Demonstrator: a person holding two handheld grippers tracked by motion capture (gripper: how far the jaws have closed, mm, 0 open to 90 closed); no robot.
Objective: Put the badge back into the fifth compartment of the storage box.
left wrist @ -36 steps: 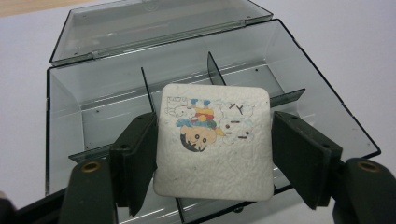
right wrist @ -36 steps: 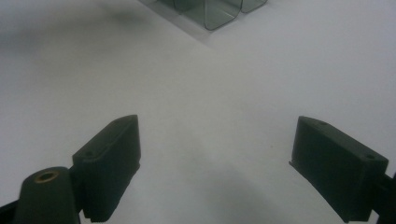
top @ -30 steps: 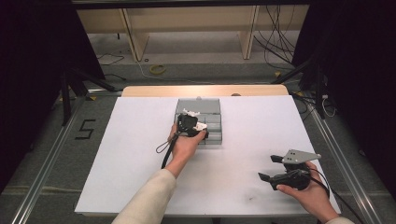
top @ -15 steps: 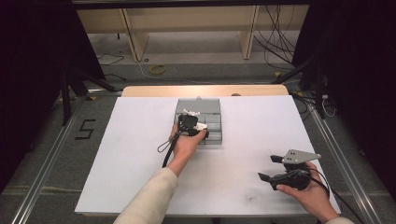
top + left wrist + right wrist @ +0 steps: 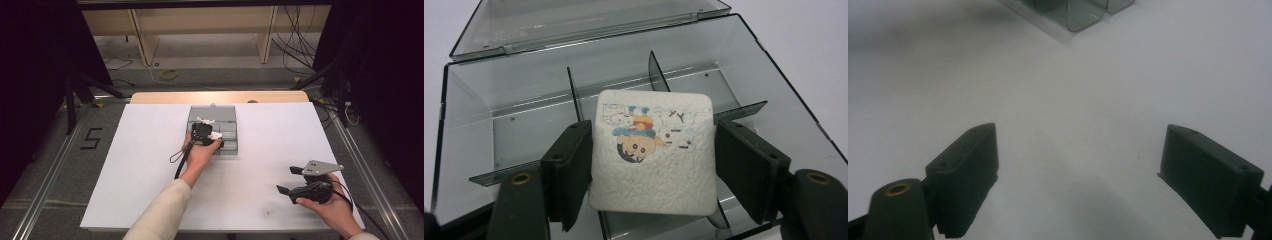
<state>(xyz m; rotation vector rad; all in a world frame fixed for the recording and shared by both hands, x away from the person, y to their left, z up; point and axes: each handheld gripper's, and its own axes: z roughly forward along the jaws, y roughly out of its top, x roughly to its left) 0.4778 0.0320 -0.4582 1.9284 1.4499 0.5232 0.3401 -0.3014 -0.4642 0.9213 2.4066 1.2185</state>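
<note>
one grey compartment box (image 5: 220, 131) sits on the white table sheet (image 5: 130, 165), its single lid (image 5: 574, 20) folded open behind it; thin dividers (image 5: 574, 92) split the box into several cells, though the exact number cannot be told; one white square pad (image 5: 654, 152) with a cartoon print hangs over the box's near cells, between the jaws of the left gripper (image 5: 651, 172); one jaw touches the pad's edge, the other stands slightly off it, so whether the pad is clamped cannot be told; the right gripper (image 5: 292, 181) rests well apart from the box, near the sheet's front corner, jaws spread wide over bare sheet; wide open sheet lies on both sides of the box; in the right gripper view one box corner (image 5: 1073, 17) shows far ahead.
</note>
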